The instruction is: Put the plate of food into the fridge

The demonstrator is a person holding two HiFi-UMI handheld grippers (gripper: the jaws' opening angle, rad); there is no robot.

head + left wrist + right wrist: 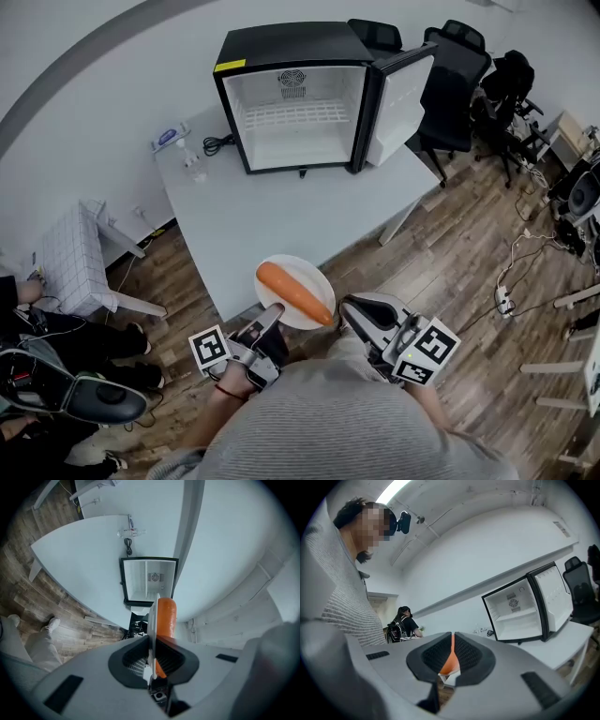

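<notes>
A white plate [277, 271] with a large orange carrot [293, 292] on it hangs in the air just off the white table's [272, 211] near edge. My left gripper [275, 314] is shut on the plate's near-left rim, and my right gripper [345, 309] is shut on its right rim. In the left gripper view the plate's thin edge [152, 620] runs between the closed jaws of the gripper [152, 653], with the carrot [165, 618] beside it. The black mini fridge [295, 94] stands at the table's far side, door [403, 94] swung open to the right, white inside empty.
A power strip [173, 139], a cable and a small bottle lie on the table left of the fridge. Black office chairs [459, 75] stand behind the fridge door. A white stool [75, 258] is at left. Cables [506, 300] trail on the wooden floor at right.
</notes>
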